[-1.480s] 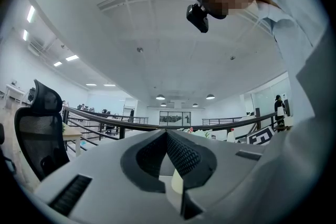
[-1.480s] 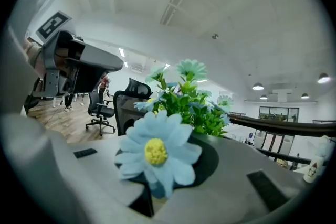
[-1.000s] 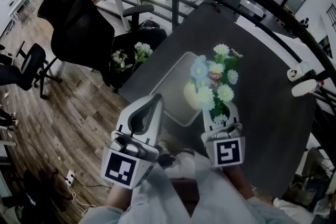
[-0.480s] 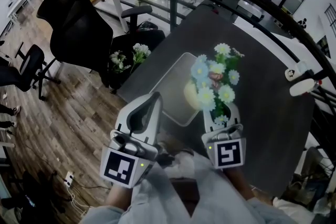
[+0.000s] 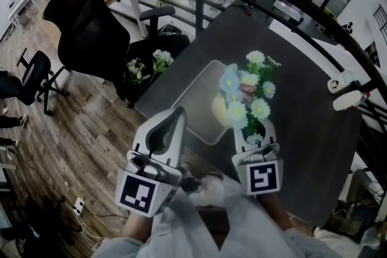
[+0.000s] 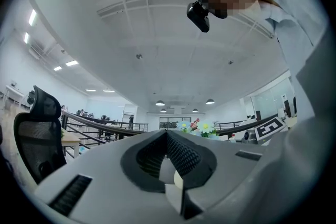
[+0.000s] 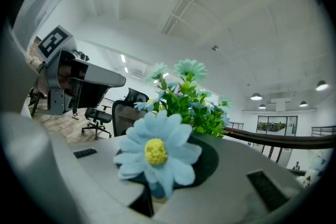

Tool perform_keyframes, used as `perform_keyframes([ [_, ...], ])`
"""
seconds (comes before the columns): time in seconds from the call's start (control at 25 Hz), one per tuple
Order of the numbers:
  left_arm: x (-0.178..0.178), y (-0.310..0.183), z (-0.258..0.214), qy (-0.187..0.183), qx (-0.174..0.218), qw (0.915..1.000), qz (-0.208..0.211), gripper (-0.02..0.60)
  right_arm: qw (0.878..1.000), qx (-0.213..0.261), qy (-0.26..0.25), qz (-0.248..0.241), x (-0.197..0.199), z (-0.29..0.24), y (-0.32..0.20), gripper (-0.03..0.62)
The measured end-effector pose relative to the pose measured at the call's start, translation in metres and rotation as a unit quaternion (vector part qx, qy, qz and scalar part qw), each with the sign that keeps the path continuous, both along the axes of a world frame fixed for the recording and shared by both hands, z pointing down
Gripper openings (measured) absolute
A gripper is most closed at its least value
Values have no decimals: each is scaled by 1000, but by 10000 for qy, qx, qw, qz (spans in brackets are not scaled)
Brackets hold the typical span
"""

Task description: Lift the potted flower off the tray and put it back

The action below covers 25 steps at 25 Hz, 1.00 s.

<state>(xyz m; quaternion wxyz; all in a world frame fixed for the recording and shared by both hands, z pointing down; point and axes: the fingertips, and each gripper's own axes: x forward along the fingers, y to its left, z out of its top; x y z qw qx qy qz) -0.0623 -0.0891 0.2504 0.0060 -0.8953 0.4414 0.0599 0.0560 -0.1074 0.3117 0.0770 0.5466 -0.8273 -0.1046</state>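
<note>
Head view: potted flower (image 5: pixel 248 93) at right edge of tray (image 5: pixel 195 101).

Light grey left tongs (image 5: pixel 176 115) and right tongs (image 5: pixel 254 130) each bear 1 black-and-white marker cube (image 5: pixel 140 195); pale sleeves (image 5: pixel 199 223).

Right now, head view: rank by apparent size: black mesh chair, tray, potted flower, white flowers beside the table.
1. black mesh chair, largest
2. tray and potted flower: look alike and overlap, so not ranked
3. white flowers, smallest
</note>
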Motion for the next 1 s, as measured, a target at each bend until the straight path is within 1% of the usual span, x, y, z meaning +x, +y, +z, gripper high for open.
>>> perform_keyframes([
  [0.32,1,3,-5,79,39,9999,-63,0,10000,-71,46,-14,4,2,4,49],
  [0.68,-2,6,0,30,-85,9997,-207,0,9997,-215,55,-90,4,14,2,49],
  [0.88,-5,9,5,12,-162,9993,-343,0,9994,-204,179,-194,2,24,-1,49],
  [1.0,-6,11,9,-32,-198,9988,-439,-1,9990,-300,221,-233,3,36,-3,49],
])
